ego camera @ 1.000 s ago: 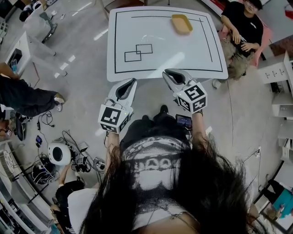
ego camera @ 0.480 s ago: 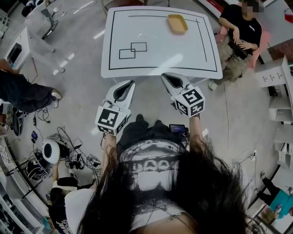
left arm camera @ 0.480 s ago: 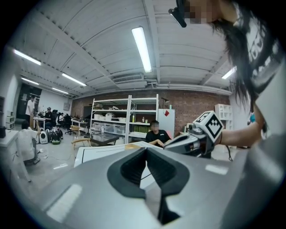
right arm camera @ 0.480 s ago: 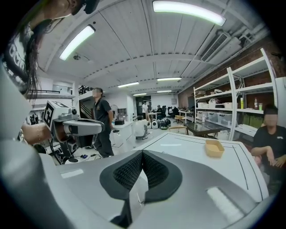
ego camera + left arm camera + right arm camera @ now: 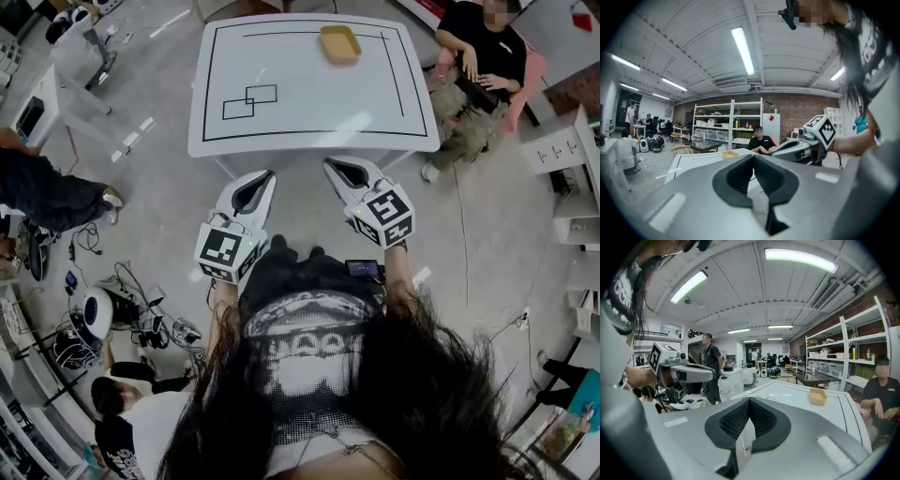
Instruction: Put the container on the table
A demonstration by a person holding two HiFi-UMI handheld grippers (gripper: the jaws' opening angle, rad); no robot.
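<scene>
A shallow yellow container (image 5: pixel 339 43) sits on the white table (image 5: pixel 309 94), at its far right inside the black border line. Both grippers hang over the floor, short of the table's near edge and pointing toward it. My left gripper (image 5: pixel 265 175) is shut with nothing in it, and so is my right gripper (image 5: pixel 336 167). In the left gripper view the pads of the left gripper (image 5: pixel 753 158) meet, with the container (image 5: pixel 730 153) far beyond them. In the right gripper view the right gripper (image 5: pixel 749 401) is closed and the container (image 5: pixel 817 396) lies far off to the right.
Two overlapping squares (image 5: pixel 248 101) are drawn on the table's left half. A person (image 5: pixel 478 66) sits at the table's right side, and another person (image 5: pixel 47 192) is at the far left. Cables and gear (image 5: pixel 122 319) lie on the floor at left. White shelving (image 5: pixel 562 150) stands at right.
Both grippers have drawn back from the table's near edge, and a strip of floor now shows between them and it. The table and container sit farther up in the head view.
</scene>
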